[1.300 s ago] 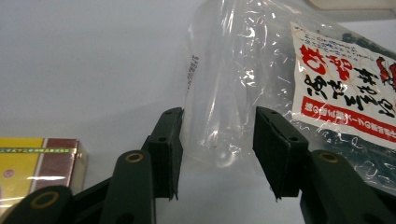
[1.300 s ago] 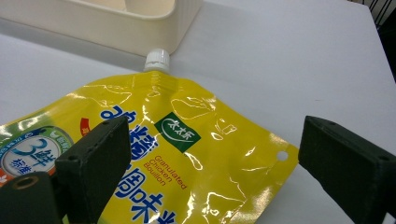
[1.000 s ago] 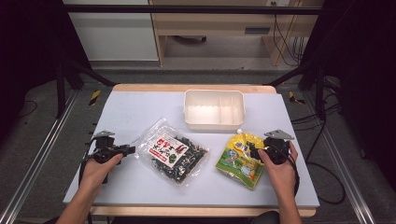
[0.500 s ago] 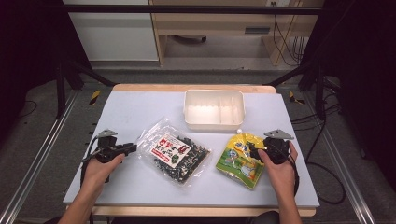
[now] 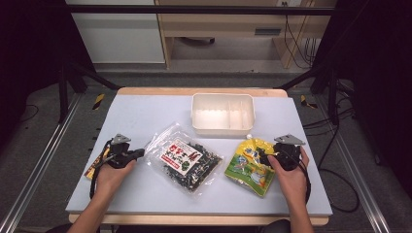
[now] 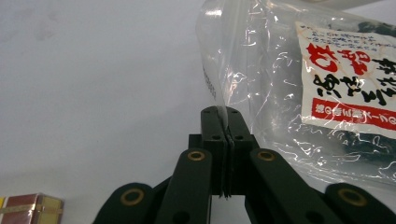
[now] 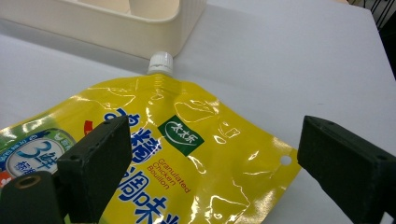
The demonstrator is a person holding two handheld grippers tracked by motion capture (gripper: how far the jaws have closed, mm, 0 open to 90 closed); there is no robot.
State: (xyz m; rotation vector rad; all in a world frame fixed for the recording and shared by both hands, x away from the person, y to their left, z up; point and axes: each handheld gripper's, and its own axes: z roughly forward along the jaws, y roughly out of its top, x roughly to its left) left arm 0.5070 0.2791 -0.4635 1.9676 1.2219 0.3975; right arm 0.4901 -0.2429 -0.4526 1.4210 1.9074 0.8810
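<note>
Where the pale grey tabletop [image 5: 145, 114] meets its wooden front edge, two forearms come in. Dark floor, metal rails and a wooden bench surround it. A cream divided tray [image 5: 223, 114] sits toward the far side. The left claw [image 5: 141, 153] has just been closing and now pinches the clear edge of the seaweed bag [image 5: 186, 160], which lies mid-table. The right claw [image 5: 261, 156] stands wide open over the yellow bouillon pouch [image 5: 248, 165], which lies flat near the tray.
</note>
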